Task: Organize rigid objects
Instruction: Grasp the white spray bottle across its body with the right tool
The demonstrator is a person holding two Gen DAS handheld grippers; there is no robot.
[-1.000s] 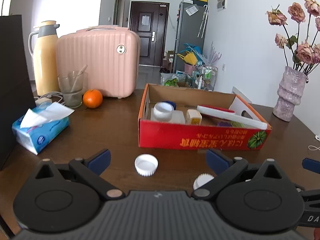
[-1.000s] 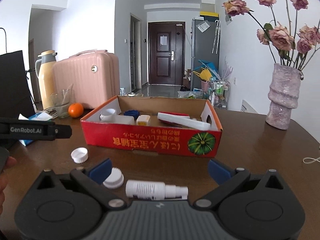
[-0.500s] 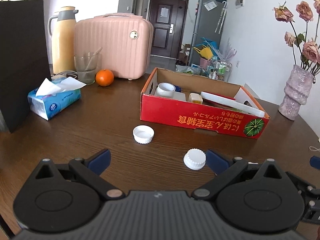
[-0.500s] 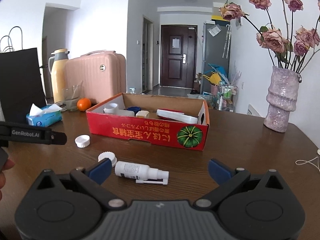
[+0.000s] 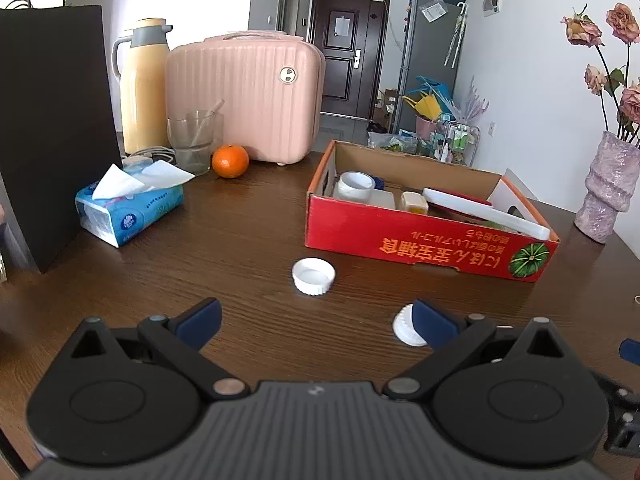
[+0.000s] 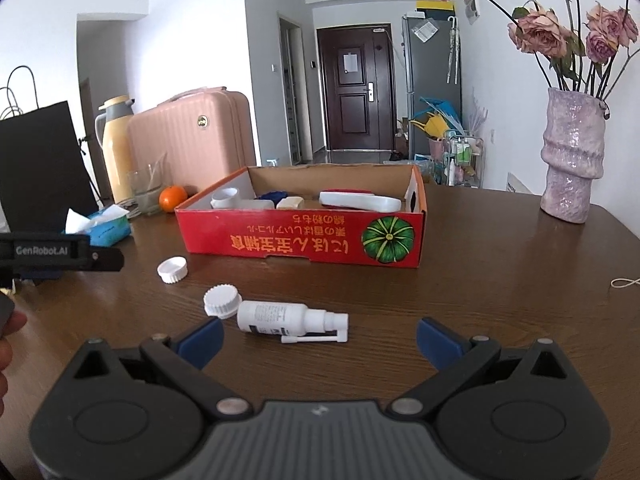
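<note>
A red cardboard box (image 5: pixel 424 240) (image 6: pixel 304 238) stands on the brown table and holds a white jar, a white flat case and other small items. In front of it lie an upturned white cap (image 5: pixel 313 276) (image 6: pixel 172 269), a ribbed white cap (image 5: pixel 405 326) (image 6: pixel 222 301) and a white spray bottle (image 6: pixel 286 320) on its side. My left gripper (image 5: pixel 316 320) is open and empty, just short of the upturned cap. My right gripper (image 6: pixel 318 334) is open and empty, with the spray bottle just ahead between its fingers.
A tissue pack (image 5: pixel 128 208), a glass (image 5: pixel 195 140), an orange (image 5: pixel 230 161), a pink case (image 5: pixel 244 96) and a yellow flask (image 5: pixel 142 84) stand at the back left. A black bag (image 5: pixel 48 120) is at the left. A pink vase (image 6: pixel 572 152) stands at the right.
Both grippers have pulled back and risen from the table, so the caps, the bottle and the box look farther off. The objects themselves have not moved.
</note>
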